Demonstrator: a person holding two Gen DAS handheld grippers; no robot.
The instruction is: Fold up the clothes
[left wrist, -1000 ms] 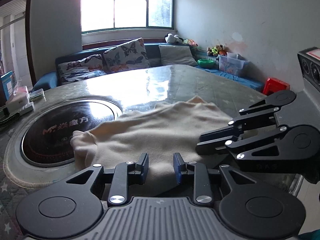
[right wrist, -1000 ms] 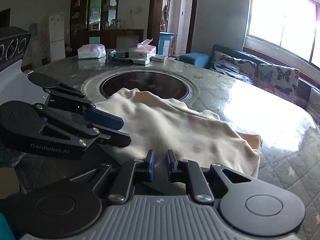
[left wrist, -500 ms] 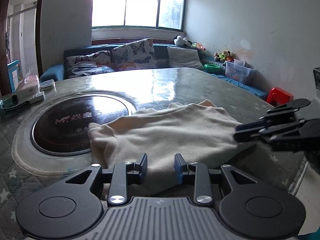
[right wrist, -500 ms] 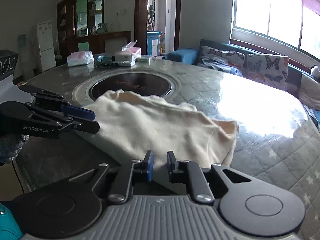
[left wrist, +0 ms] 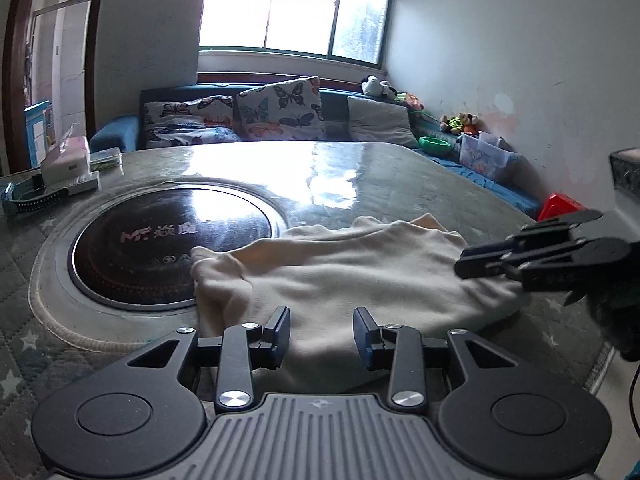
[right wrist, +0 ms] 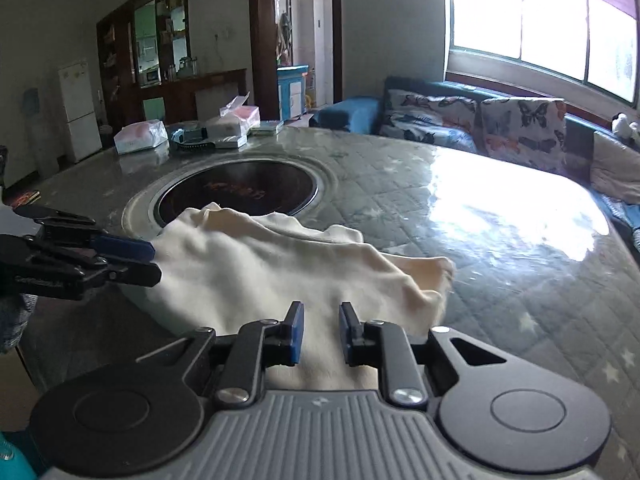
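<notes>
Item: cream garment (left wrist: 360, 276), lying rumpled and part-folded on the quilted table (left wrist: 420, 184), its left end lapping the rim of the dark round hotplate (left wrist: 168, 240) at centre-left of the left wrist view, its long axis running left to right across the lower middle of the frame. Left gripper (left wrist: 322, 332) — lower centre, jaws opening to a moderate gap with nothing pinched between them — sits just short of the near hem, so it appears the nearer tool. Right gripper (right wrist: 320, 332) — jaws narrow but opening, also empty — comes in at the garment's right end, centre-right of the frame.
</notes>
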